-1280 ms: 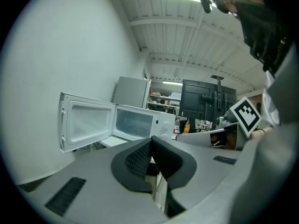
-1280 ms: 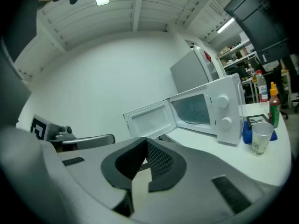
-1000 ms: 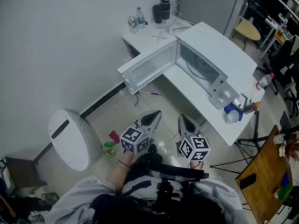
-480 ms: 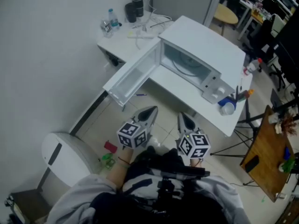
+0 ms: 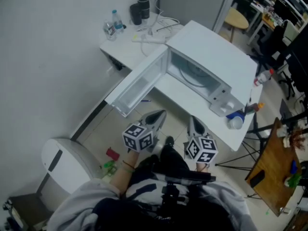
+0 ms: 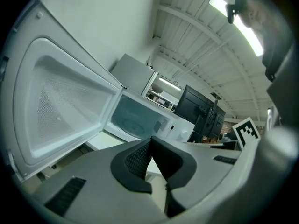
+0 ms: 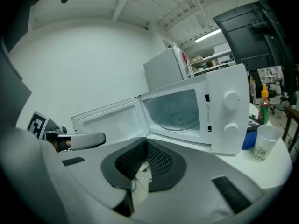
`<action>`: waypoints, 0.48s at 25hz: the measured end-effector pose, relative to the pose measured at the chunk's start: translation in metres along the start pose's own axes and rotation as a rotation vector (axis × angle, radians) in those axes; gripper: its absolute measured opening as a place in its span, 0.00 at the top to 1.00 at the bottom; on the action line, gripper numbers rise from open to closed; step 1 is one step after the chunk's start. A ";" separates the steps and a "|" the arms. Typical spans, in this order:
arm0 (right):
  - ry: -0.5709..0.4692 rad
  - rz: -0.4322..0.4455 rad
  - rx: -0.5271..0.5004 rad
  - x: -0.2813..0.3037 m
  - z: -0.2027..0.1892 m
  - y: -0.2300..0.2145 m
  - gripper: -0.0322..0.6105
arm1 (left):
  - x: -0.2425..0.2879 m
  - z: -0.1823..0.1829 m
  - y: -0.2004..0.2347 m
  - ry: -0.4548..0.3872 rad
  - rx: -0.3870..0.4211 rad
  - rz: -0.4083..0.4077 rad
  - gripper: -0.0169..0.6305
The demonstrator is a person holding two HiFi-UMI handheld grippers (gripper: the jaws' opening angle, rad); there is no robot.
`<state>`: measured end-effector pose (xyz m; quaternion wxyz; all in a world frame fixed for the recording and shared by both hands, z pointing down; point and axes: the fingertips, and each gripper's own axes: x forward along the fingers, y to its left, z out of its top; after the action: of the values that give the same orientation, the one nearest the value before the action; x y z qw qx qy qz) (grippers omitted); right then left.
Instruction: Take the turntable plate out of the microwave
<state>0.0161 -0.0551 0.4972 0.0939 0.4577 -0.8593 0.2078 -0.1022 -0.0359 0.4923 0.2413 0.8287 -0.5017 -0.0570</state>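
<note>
Both your grippers were empty, each with its jaws pressed together. The left gripper [image 5: 156, 118] and the right gripper [image 5: 195, 125] sat side by side at the lower middle of the head view, grey pointed shells with a marker cube behind each. In the gripper views the dark pads [image 7: 159, 160] showed a fine mesh texture and met at a sharp V.

The microwave [image 5: 211, 57] was a white box on the white desk [image 5: 190, 97] above your grippers, with two round knobs [image 7: 231, 98] on its front panel. Its door [image 5: 139, 83] stood swung wide toward the left of the frame, a moulded white tray shape with a dotted screen. The plate [image 7: 180, 119], a round, clear glass disc, lay flat inside the cavity, well apart from both grippers. A clear cup [image 7: 264, 141] stood on the desk just right of the microwave. A rounded white bin [image 5: 60, 160] stood on the floor at the lower left.

Compared with a second earlier, the door's free end lay lower in the head view and nearer your left gripper, the bin sat lower at the left, and both sets of jaws had stayed closed.
</note>
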 end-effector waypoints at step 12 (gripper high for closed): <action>0.039 0.100 0.007 0.076 0.033 -0.033 0.94 | 0.101 0.008 0.043 0.111 -0.054 0.059 0.93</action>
<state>0.0012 -0.1425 0.5033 0.0982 0.4105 -0.8784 0.2241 -0.0902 -0.1420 0.5199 0.2925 0.8087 -0.5101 -0.0170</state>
